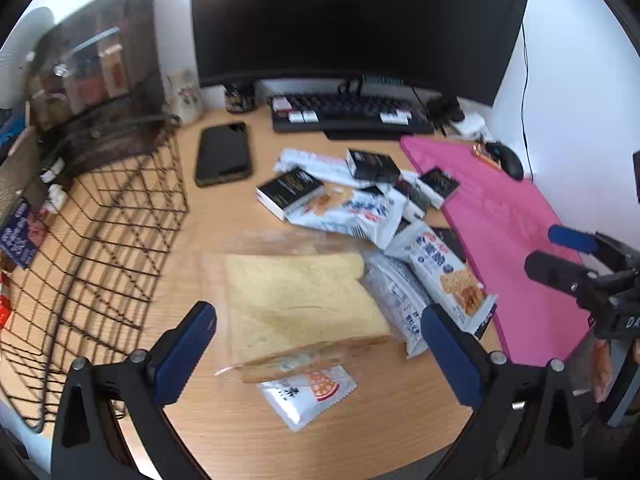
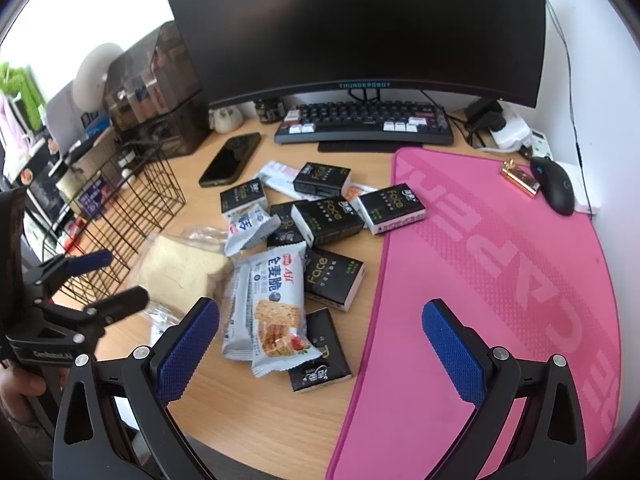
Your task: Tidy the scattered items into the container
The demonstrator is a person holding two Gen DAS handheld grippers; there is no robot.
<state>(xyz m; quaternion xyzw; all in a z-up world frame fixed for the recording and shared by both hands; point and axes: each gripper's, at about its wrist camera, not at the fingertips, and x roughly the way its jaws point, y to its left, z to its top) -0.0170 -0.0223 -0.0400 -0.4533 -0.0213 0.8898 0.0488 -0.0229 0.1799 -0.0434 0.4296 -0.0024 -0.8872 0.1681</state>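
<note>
So the bagged slice of pale bread in clear plastic sits on the wooden table right between the wide-apart left tongs, empty, long side running away from them. Black wire basket is just left. Right tongs, also spread and empty, hang further off over the snack packets.

Snack packets lie between basket and mat, seemingly before keyboard.

Bright, even daylight washes out the white wall in both fisheye views, shadows on the tabletop are soft, edges bow into dark corners, and the wire basket smears with motion blur.
</note>
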